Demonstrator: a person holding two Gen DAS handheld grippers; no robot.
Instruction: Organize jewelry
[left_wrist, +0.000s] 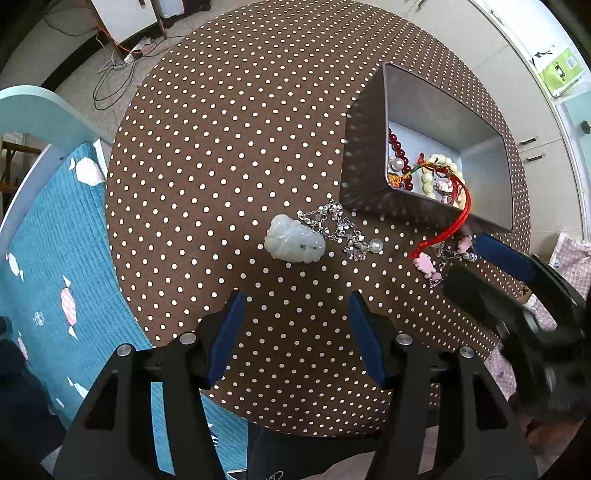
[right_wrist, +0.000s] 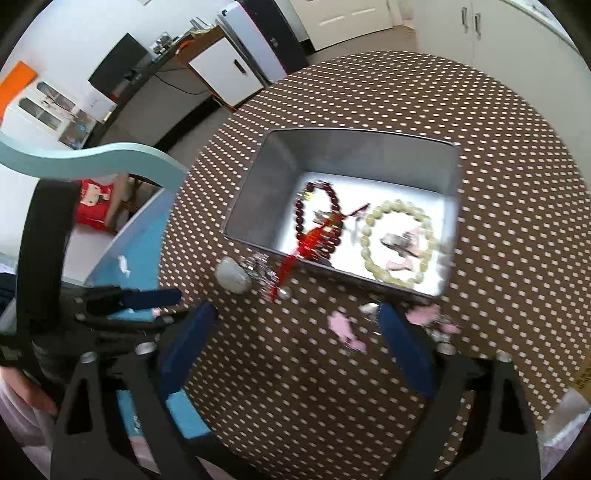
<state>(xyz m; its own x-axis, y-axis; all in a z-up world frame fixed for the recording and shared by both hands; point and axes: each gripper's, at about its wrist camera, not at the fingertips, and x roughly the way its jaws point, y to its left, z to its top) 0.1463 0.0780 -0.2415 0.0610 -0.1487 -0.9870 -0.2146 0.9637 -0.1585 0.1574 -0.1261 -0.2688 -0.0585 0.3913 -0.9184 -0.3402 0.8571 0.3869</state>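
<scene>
Polka-dot table (left_wrist: 221, 147): our left hand-held gripper (left_wrist: 297, 332) and right hand-held gripper (right_wrist: 299, 336) both hang released; we should straddle the jade pendant (left_wrist: 294, 240), lower frame, squarely before clenching

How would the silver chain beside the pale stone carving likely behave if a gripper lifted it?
The silver chain lies in loose kinks, so it would probably droop limply. Its fine links may slip between pads. The pearl at one end would likely dangle and swing.

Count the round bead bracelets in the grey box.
2. A dark red bead bracelet lies in the left part of the grey box, a pale cream bead bracelet in the right. Others may be hidden underneath.
</scene>
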